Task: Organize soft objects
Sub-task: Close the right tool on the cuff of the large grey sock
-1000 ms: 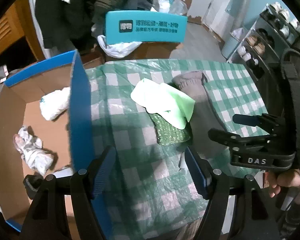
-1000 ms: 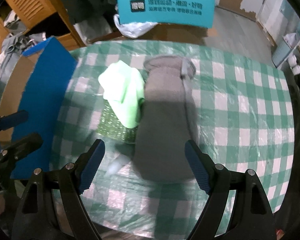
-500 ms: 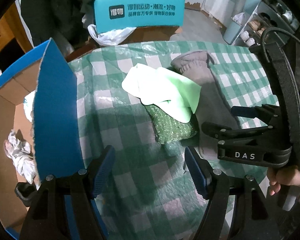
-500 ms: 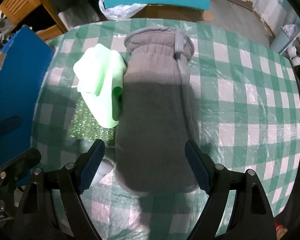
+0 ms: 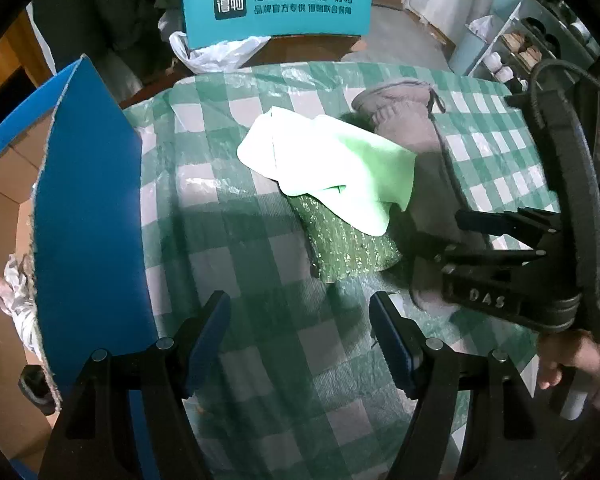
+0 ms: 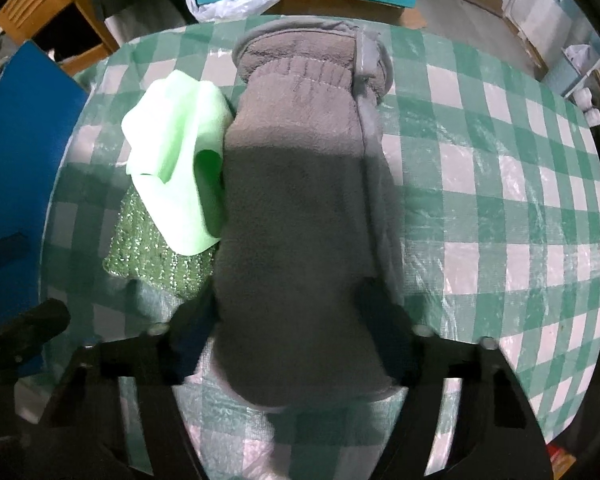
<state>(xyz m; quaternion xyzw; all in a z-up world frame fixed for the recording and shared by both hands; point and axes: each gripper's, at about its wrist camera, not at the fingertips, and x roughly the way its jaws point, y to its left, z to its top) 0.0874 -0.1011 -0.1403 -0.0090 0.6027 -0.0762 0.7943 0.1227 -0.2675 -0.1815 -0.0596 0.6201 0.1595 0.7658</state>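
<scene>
A grey fleece mitten (image 6: 300, 200) lies lengthwise on the green checked tablecloth (image 6: 500, 208). My right gripper (image 6: 292, 340) is open, its fingers on either side of the mitten's near end. A light green cloth (image 6: 176, 168) lies left of the mitten, partly over a sparkly green scrub cloth (image 6: 152, 252). In the left wrist view the green cloth (image 5: 332, 172) and scrub cloth (image 5: 348, 244) lie ahead, the mitten (image 5: 412, 136) behind them. My left gripper (image 5: 300, 336) is open and empty above the tablecloth, short of the scrub cloth.
A cardboard box with blue flaps (image 5: 88, 216) stands left of the table, with crumpled white items (image 5: 16, 304) inside. A teal chair back (image 5: 276, 8) stands behind the table. Shelves with shoes (image 5: 532, 48) are at the far right.
My right gripper has moved forward and down until its fingers straddle the mitten's near end. My left gripper has moved forward and right, away from the box, toward the cloths.
</scene>
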